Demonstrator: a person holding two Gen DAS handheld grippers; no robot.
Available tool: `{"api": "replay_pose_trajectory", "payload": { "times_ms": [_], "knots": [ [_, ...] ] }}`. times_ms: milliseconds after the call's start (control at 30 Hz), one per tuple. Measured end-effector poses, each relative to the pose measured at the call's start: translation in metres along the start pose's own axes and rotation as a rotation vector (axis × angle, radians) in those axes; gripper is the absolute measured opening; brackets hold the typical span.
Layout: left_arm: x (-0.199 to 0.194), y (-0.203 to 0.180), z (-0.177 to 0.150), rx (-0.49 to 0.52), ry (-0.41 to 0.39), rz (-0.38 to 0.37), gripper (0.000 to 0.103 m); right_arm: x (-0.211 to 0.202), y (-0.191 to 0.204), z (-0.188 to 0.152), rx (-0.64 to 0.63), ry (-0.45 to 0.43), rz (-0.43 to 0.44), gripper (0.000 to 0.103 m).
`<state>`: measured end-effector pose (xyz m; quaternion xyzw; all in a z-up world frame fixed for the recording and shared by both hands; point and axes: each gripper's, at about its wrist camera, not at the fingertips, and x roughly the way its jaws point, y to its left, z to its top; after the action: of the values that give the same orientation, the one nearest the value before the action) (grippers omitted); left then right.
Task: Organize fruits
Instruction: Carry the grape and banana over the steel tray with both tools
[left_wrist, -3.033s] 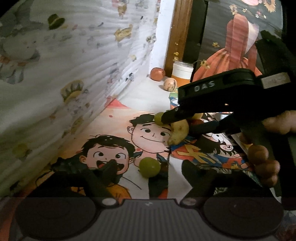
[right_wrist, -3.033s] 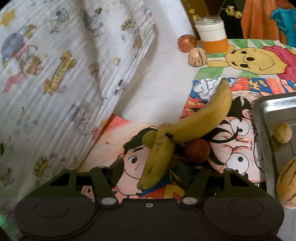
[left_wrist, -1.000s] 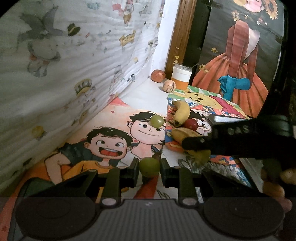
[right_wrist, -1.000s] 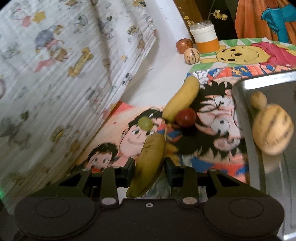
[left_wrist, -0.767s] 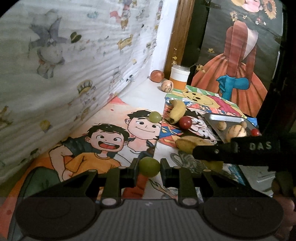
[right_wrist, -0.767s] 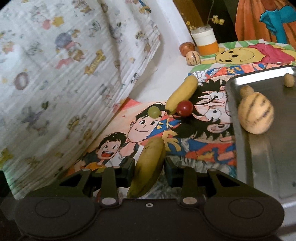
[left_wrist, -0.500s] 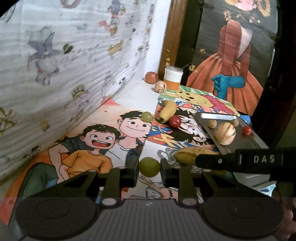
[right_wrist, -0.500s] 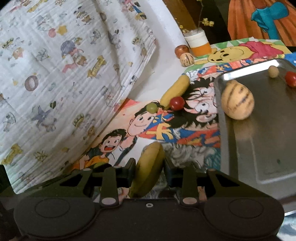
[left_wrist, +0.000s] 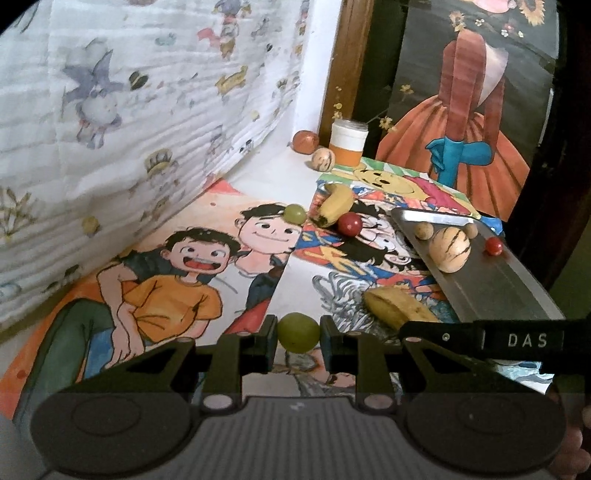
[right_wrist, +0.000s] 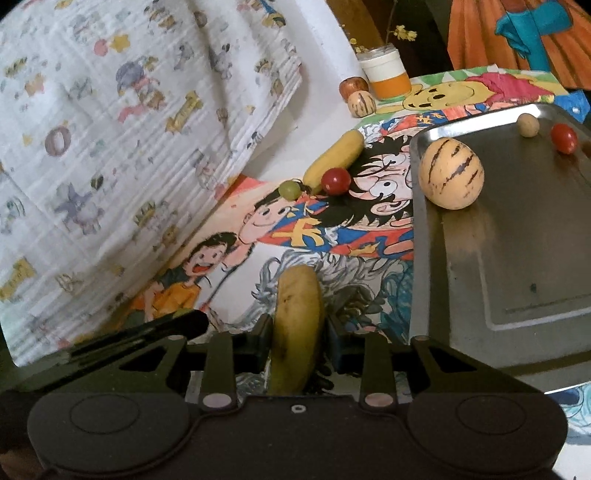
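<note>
In the left wrist view, the left tongs (left_wrist: 298, 334) are clamped on a green grape (left_wrist: 298, 332), held above the cartoon-covered tabletop (left_wrist: 295, 280). Taking the metal tray (left_wrist: 495, 280) as landmark: a striped melon (left_wrist: 450, 249), two small tan balls and a red cherry tomato (left_wrist: 493, 246) lie in it near its far end. Just left of the tray's far corner, on the tabletop, lie a banana (left_wrist: 334, 209), a red fruit (left_wrist: 349, 223) touching it, and a second green grape (left_wrist: 294, 213). The right tongs' arm crosses in front of the tray's near end, with a banana end (left_wrist: 397, 308) showing. In the right wrist view, the right tongs (right_wrist: 298, 343) are pressed shut around a held banana (right_wrist: 297, 328), just left of the tray's (right_wrist: 517, 258) near corner. The melon (right_wrist: 451, 176) sits against the tray's far left wall. Beyond the tray's far edge stand an orange jar (right_wrist: 386, 72) and two round fruits.
</note>
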<state>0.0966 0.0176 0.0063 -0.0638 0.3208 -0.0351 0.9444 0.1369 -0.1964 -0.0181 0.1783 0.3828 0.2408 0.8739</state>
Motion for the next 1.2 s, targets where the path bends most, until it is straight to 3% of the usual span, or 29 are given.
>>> {"api": "replay_pose_trajectory", "payload": {
  "times_ms": [333,433,733,967,1200],
  "knots": [
    [0.003,0.008,-0.002,-0.02,0.008,0.002,0.027,0.01,0.014,0.002,-0.103,-0.005,-0.068,0.034],
    [0.002,0.007,-0.002,-0.02,0.007,0.005,0.027,0.009,0.014,0.001,-0.116,-0.015,-0.053,0.033],
    [0.001,0.0,0.01,-0.004,0.002,0.007,0.027,-0.034,-0.017,0.018,0.026,-0.106,0.042,0.032],
    [0.004,-0.032,0.028,0.04,-0.035,-0.023,0.027,-0.082,-0.059,0.022,0.134,-0.262,0.013,0.032],
    [0.024,-0.081,0.045,0.106,-0.034,-0.094,0.027,-0.112,-0.114,0.032,0.212,-0.343,-0.04,0.032]
  ]
}}
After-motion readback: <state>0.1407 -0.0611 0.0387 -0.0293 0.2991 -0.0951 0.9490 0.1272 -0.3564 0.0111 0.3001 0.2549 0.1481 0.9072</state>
